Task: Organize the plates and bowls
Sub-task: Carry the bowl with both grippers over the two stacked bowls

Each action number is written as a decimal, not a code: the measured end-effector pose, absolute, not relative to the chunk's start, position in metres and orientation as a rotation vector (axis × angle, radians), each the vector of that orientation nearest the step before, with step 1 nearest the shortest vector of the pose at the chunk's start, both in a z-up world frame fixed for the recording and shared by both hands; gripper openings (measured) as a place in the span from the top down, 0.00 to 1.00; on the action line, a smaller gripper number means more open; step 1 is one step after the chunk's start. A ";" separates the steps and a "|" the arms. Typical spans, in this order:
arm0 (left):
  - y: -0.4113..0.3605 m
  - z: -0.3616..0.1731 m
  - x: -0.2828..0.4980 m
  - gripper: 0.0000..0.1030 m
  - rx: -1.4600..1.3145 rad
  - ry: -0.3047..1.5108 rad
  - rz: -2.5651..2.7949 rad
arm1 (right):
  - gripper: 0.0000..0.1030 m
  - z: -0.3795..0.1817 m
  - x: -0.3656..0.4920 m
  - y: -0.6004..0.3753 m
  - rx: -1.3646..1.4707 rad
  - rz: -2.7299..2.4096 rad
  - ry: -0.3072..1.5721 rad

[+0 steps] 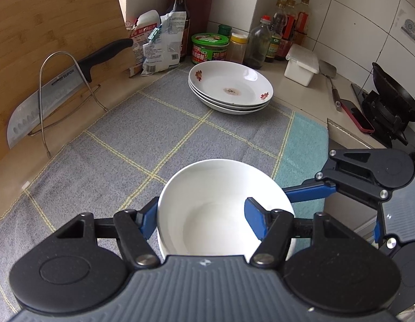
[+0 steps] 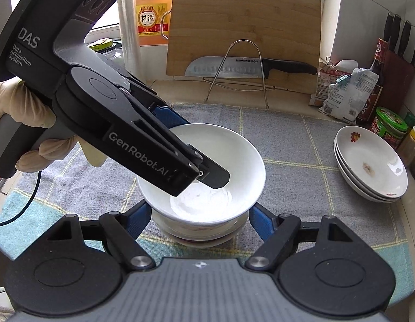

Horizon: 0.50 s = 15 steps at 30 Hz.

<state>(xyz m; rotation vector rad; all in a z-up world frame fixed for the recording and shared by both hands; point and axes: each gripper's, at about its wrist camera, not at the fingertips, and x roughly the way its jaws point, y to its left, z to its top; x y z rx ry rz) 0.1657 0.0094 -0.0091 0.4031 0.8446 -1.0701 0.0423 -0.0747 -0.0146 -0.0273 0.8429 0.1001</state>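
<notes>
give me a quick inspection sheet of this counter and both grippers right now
surface: grey checked cloth with a teal edge covers the counter.
job's things: white bowl sits on top of a bowl stack; three flowered plates are stacked apart from it.
clutter: cleaver in a wire rack, bamboo board, sauce bottles, green-lidded jar, white box, red phone.
grippers: left gripper pinches the white bowl's rim, one finger inside; right gripper is open, straddling the bowl stack.
cables: dark cable trails from the left gripper's handle.
surroundings: white tiled wall, wok on a stove.
</notes>
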 end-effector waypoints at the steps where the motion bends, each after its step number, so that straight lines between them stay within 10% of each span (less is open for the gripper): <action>1: 0.010 -0.010 0.166 0.37 0.403 0.846 -1.070 | 0.19 -0.015 0.043 -0.075 -0.027 0.101 0.845; 15: 0.007 -0.015 0.165 0.37 0.424 0.841 -1.073 | 0.19 -0.019 0.045 -0.076 -0.028 0.104 0.860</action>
